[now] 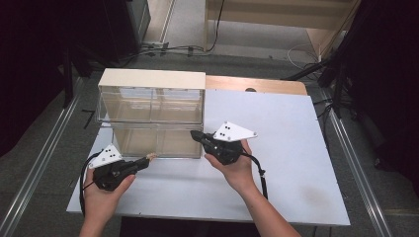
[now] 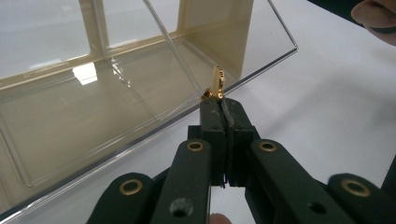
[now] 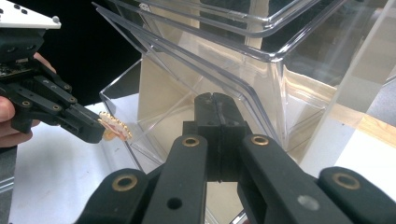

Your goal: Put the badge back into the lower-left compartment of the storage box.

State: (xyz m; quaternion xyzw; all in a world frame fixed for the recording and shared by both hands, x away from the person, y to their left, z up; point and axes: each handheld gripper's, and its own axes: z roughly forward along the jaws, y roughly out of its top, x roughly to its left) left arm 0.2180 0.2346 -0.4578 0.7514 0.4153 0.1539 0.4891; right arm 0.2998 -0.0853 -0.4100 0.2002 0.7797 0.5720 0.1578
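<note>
Gold clip (image 2: 217, 84) points drawerward (lengthwise from jaws)

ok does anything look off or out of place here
One thing: the lower clear drawer of the drawer cabinet is tipped out, open. Otherwise nothing spilled or damaged. The left gripper is shut on a small gold metal piece at its edge.

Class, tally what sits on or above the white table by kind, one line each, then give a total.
Black hand-held gripper: 2 (left hand-held gripper, right hand-held gripper)
Clear plastic drawer cabinet with cream frame: 1
Small gold-coloured metal part, pinched in the left one: 1
Total: 4
</note>
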